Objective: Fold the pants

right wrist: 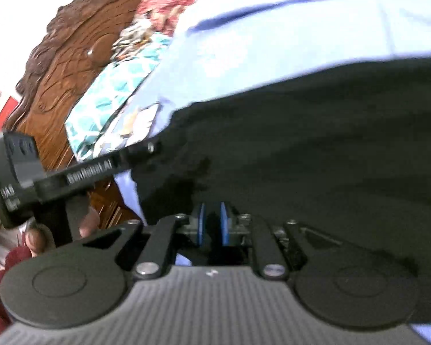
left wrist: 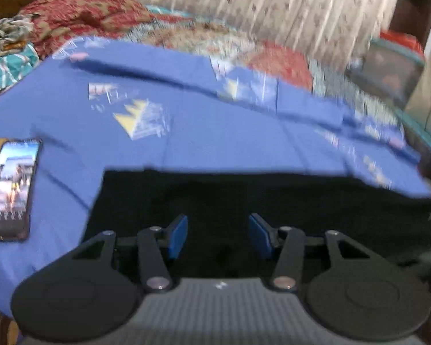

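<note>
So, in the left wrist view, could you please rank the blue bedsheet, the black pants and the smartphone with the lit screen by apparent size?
1. Blue bedsheet
2. Black pants, partly hidden by the left gripper, so perhaps understated
3. Smartphone with the lit screen, clearly smallest

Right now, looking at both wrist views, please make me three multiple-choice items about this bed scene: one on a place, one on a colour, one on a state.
1. Where does the phone lie?
A. on the blue sheet, left of the pants
B. on top of the pants
C. on the wooden headboard

2. What colour are the pants?
A. red
B. black
C. teal

3. How do the jaws of the left gripper stand?
A. clamped on the phone
B. pressed fully together
C. apart, with nothing between the pads

Answers:
1 A: it rests on the blue sheet, apart from the dark cloth.
2 B: the cloth is black in both views.
3 C: a clear gap shows between the blue pads.
</note>
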The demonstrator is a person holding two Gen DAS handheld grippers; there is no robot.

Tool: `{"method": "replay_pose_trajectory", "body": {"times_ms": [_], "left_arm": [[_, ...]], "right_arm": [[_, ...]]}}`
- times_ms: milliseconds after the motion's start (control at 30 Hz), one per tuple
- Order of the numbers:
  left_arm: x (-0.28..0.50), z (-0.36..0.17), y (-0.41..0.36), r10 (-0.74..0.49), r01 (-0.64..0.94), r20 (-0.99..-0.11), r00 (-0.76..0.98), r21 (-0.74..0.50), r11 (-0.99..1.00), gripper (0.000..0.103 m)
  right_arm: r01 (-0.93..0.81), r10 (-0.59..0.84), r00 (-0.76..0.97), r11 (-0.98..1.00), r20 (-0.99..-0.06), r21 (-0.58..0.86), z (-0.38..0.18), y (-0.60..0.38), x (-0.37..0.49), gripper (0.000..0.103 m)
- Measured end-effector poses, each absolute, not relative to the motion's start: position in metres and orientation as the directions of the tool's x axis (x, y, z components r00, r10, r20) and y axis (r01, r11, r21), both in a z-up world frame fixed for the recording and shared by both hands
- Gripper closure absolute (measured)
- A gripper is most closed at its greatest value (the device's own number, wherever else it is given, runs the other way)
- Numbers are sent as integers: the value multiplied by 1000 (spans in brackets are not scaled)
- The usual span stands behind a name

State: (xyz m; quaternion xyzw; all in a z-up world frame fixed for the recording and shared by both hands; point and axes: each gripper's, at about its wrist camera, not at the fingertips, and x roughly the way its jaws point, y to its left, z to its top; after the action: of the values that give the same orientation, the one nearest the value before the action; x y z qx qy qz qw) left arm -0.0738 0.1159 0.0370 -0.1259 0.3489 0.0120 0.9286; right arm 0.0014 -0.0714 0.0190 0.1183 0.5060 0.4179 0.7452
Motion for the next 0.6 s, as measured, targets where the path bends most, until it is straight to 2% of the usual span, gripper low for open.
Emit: {"method": "replay_pose_trajectory", "body": {"times_ms": [100, 200, 233, 367, 500, 567, 600], "left_arm": [[-74, 15, 108, -27, -118, -718, 695, -151, 982, 59], [-80, 14, 97, 15, -98, -723, 691, -73, 993, 59], [-79, 17, 95, 16, -95, -725, 688, -68, 993, 58], [-76, 35, 98, -43, -88, -719, 694, -143, 986, 56], [-61, 49, 84, -93, -48, -695, 713, -181, 982, 54], [-48, 48, 67, -107, -12, -704, 702, -162, 987, 54], [-42, 45, 58, -116, 6, -713, 692, -154, 988, 54]], "right_arm": [[-444, 704, 101, 664, -703, 601, -11, -93, 0, 93], [-352, 756, 86, 632, -649, 690, -22, -100, 6, 93], [-352, 764, 91, 625, -639, 697, -20, -101, 7, 90], [-382, 768, 221, 636, -602, 671, 2, -120, 11, 84], [-300, 708, 387, 702, -590, 646, 10, -161, 19, 82], [-216, 652, 458, 742, -605, 635, 8, -196, 19, 81], [-160, 594, 480, 783, -645, 601, 2, -213, 20, 80]]}}
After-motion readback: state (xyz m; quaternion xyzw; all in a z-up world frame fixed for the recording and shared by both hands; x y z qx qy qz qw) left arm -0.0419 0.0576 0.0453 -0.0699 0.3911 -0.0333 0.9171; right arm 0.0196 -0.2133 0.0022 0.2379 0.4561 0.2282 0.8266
